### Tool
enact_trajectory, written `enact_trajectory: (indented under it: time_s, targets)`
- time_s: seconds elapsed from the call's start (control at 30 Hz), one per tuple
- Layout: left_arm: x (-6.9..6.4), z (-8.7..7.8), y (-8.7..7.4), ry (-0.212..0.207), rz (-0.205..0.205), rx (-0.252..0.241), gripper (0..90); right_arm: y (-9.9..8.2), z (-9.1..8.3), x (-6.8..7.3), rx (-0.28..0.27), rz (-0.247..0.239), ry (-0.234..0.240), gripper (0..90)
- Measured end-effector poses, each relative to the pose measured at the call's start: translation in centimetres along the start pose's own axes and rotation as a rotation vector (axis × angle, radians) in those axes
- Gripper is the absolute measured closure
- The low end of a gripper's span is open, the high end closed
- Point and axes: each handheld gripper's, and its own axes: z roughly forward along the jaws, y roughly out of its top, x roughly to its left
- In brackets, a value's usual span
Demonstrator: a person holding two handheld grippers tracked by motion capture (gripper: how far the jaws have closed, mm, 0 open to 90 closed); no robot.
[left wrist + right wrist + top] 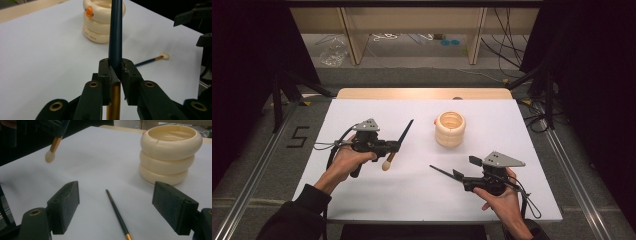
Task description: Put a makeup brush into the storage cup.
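My left gripper is shut on a makeup brush, gripping the dark handle just above the gold ferrule. Its pale head hangs over the white table. A second thin brush lies flat on the table. My right gripper stands open, one jaw on each side of this brush without touching it. A cream ringed holder stands upright beyond both grippers.
The white tabletop ends close to the person's forearms at the front. A wooden strip runs along its far edge. Metal rails flank both sides. Bare table lies between the holder and the grippers.
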Motion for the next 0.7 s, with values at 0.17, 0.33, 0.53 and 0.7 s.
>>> enact_trajectory:
  time_s: [0.17, 0.33, 0.53, 0.7]
  targets:
    - [-0.3, -0.4, -0.3, -0.004, -0.023, -0.056, 78.8, 0.2, 0.0, -0.1, 0.006, 0.017, 0.005, 22.7]
    - [-0.6, -0.4, -0.6, -0.006, -0.021, -0.053, 78.8, 0.3, 0.3, -0.1, -0.002, -0.003, 0.004, 22.7]
    - [-1.1, -0.2, -0.8, -0.009, -0.013, -0.045, 78.8, 0.6, 0.4, 0.2, 0.026, -0.012, 0.005, 22.7]
    - [-1.6, 0.1, -1.1, 0.003, 0.039, -0.006, 78.8, 1.1, 0.8, 0.5, 0.007, -0.042, 0.035, 22.2]
